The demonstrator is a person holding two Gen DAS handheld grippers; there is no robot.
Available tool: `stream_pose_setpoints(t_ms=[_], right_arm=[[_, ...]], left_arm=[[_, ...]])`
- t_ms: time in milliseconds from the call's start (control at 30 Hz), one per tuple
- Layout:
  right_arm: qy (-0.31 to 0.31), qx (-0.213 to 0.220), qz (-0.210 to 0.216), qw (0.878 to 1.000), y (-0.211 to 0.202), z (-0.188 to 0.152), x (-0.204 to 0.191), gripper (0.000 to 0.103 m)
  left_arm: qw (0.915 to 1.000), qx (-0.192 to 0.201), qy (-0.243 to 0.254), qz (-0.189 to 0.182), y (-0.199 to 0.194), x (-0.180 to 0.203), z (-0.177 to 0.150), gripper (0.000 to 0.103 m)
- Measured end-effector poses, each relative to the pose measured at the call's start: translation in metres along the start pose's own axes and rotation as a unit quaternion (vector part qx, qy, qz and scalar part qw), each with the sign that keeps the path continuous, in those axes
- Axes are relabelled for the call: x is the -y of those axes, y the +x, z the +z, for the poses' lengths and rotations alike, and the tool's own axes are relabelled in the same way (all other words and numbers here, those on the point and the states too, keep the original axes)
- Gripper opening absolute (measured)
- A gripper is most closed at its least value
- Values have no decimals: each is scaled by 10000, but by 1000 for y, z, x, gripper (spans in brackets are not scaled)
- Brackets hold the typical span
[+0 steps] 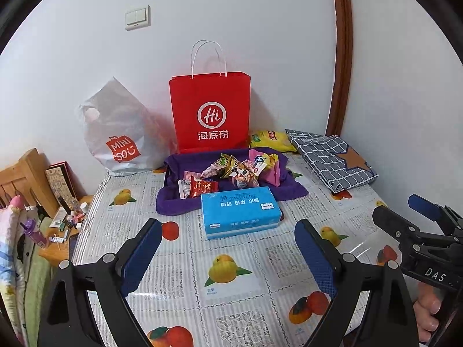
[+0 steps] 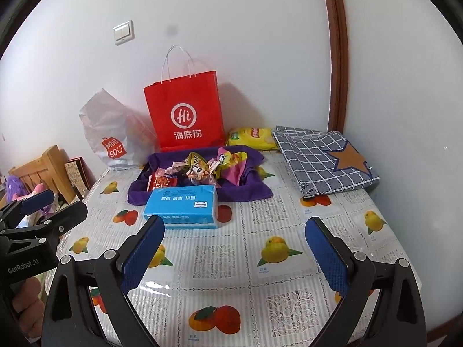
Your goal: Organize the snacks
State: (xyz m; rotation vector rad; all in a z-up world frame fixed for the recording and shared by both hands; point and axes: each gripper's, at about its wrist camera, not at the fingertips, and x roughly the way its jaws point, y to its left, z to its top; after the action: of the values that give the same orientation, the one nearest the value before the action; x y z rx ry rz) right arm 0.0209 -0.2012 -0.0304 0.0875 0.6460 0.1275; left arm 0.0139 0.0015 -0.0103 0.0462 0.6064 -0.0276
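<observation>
1. Fruit-print tablecloth [image 1: 231, 303] covered the table, white wall behind, and both tools hung over bare cloth: left gripper [image 1: 228, 248] and right gripper [image 2: 234, 248], jaws spread wide, holding nothing.
2. Snacks [image 1: 231, 170] sat heaped in a purple cloth tray [image 1: 173, 202], against the red paper bag [image 1: 209, 110].
3. Blue tissue pack [image 1: 240, 211] lay right in front of it, so a low reach would probably shove it.
4. Crinkly wrappers overlapped; one pinch could've dragged neighbours out.

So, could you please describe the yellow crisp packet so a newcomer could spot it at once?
Find the tall red paper bag standing against the wall. Just to its right, behind the purple cloth, lies the crisp packet. It is the only snack lying apart from the pile.
</observation>
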Motion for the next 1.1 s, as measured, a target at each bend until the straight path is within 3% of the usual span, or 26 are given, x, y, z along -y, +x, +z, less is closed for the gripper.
stream_pose_setpoints(t_ms=[1100], right_arm=[[-78, 33, 39, 10000, -3, -2, -3, 97]], left_arm=[[10000, -27, 10, 46, -3, -2, -2, 93]])
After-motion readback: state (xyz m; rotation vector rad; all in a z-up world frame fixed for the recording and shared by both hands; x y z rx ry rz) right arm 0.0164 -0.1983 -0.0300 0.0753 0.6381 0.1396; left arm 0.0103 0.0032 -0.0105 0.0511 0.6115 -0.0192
